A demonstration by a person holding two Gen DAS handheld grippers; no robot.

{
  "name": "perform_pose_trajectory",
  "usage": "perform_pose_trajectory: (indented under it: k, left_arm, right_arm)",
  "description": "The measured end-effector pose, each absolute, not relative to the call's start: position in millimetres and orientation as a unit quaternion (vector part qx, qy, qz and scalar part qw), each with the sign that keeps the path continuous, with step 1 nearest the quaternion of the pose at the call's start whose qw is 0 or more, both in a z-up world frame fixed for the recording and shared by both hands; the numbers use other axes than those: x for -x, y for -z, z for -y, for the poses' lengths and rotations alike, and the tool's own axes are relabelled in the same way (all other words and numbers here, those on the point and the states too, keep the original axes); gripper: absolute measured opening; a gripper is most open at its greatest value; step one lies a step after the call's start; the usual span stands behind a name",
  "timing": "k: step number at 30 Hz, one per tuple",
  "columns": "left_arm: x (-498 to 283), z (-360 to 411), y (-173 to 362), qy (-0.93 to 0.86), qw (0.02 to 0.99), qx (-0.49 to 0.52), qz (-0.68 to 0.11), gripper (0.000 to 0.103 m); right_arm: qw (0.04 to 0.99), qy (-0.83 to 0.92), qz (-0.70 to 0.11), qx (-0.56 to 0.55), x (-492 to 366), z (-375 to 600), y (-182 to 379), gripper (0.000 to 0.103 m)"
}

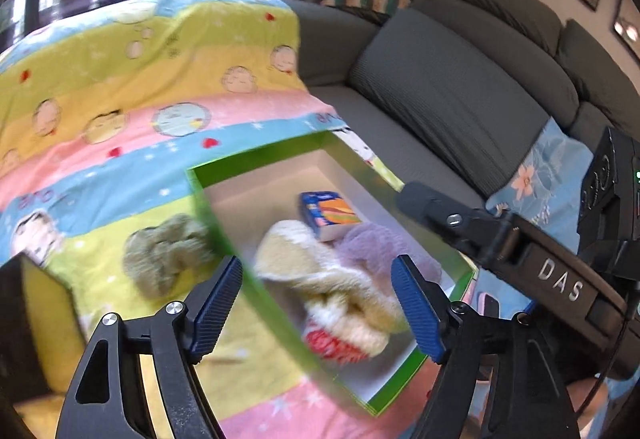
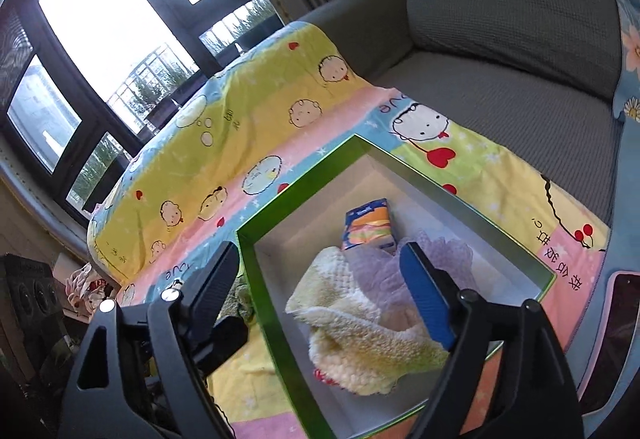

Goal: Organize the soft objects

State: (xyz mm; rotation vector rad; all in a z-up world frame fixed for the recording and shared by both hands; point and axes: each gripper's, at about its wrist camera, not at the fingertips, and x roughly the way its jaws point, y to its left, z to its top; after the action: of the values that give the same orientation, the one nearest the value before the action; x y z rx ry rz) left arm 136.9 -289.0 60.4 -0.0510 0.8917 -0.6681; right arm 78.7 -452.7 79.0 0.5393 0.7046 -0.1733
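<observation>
A green-rimmed white box (image 1: pixel 218 217) (image 2: pixel 280 217) lies on a cartoon-print blanket. In it lie a cream fluffy towel (image 1: pixel 336 279) (image 2: pixel 360 335) with a red patch, a pale purple fluffy item (image 1: pixel 372 243) (image 2: pixel 444 251) and a small tissue pack (image 1: pixel 330 215) (image 2: pixel 370 225). A green fluffy item (image 1: pixel 168 251) lies on the blanket just left of the box. My left gripper (image 1: pixel 316 307) is open and empty above the box's left wall. My right gripper (image 2: pixel 320 299) is open and empty over the box; its body shows at the right of the left wrist view (image 1: pixel 520 251).
The blanket (image 1: pixel 120 79) (image 2: pixel 248 119) covers a grey sofa (image 1: pixel 440 87) (image 2: pixel 500 39). A blue floral cloth (image 1: pixel 540 175) lies at the right. A phone (image 2: pixel 620 339) lies at the right edge. Windows stand behind. A black object (image 1: pixel 24 323) sits at the lower left.
</observation>
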Motion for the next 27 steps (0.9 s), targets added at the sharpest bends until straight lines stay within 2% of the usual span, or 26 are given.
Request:
perform_pose_trajectory:
  k: [4,7,13,16,18,25,27]
  left_arm:
    - [-124,249,-68,0.290,0.862,0.041,-0.414,0.079]
    - [-107,212,-73,0.267,0.874,0.053,-0.403,0.087]
    - [-77,142,-65,0.186,0.893,0.079,-0.403,0.087]
    - [-66,111,-53,0.141,0.897,0.096,-0.408,0.087]
    - [-59,92,-44,0.123,0.895,0.111,-0.414,0.087]
    - [-42,45,-20,0.097,0.883,0.144,-0.437,0.087]
    - [-37,34,-15,0.090,0.880,0.154,-0.441,0.087]
  right_arm:
    - [0.908,0.058,-0.337,-0.242,-73,437,-87,0.086]
    - [0.910,0.027,-0.339,-0.236,-72,421,-90,0.089]
    - [0.903,-0.031,-0.378,-0.203,-86,380,-87,0.089]
    - [0.888,-0.054,-0.406,-0.206,-102,355,-76,0.083]
    - [0.878,-0.061,-0.430,-0.200,-116,335,-66,0.073]
    - [0.843,-0.035,-0.503,-0.189,-180,288,-10,0.062]
    - [0.835,-0.016,-0.520,-0.177,-197,283,6,0.054]
